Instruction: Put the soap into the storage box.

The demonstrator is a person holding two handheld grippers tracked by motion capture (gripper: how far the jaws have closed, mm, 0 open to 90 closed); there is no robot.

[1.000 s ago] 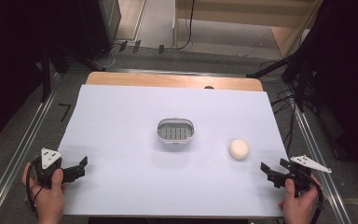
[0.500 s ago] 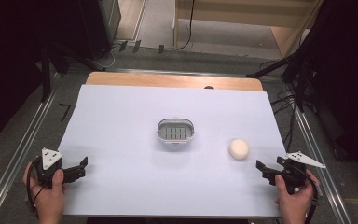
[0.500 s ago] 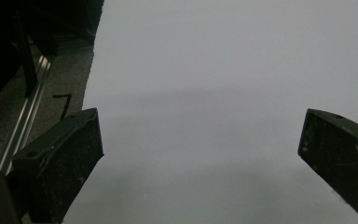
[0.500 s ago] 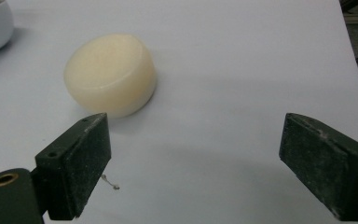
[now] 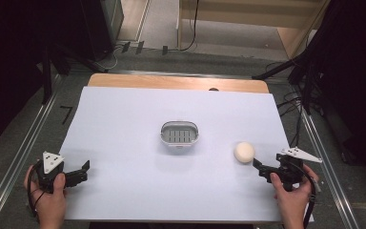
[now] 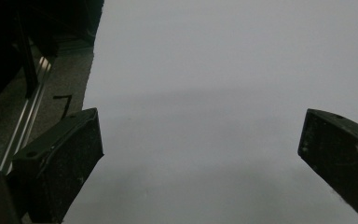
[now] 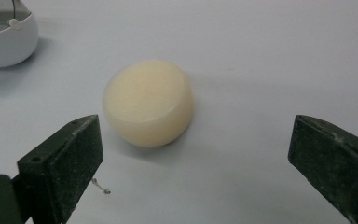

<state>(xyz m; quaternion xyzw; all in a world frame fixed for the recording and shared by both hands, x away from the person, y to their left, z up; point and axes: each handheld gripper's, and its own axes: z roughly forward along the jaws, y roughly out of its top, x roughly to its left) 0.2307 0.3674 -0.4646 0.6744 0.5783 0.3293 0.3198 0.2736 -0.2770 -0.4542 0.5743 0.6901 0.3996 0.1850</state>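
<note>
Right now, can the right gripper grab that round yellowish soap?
Probably yes. The right gripper points at the soap, which lies just ahead of its opening jaws with only bare white table between. The soap dish sits off to the side, out of the way.
</note>
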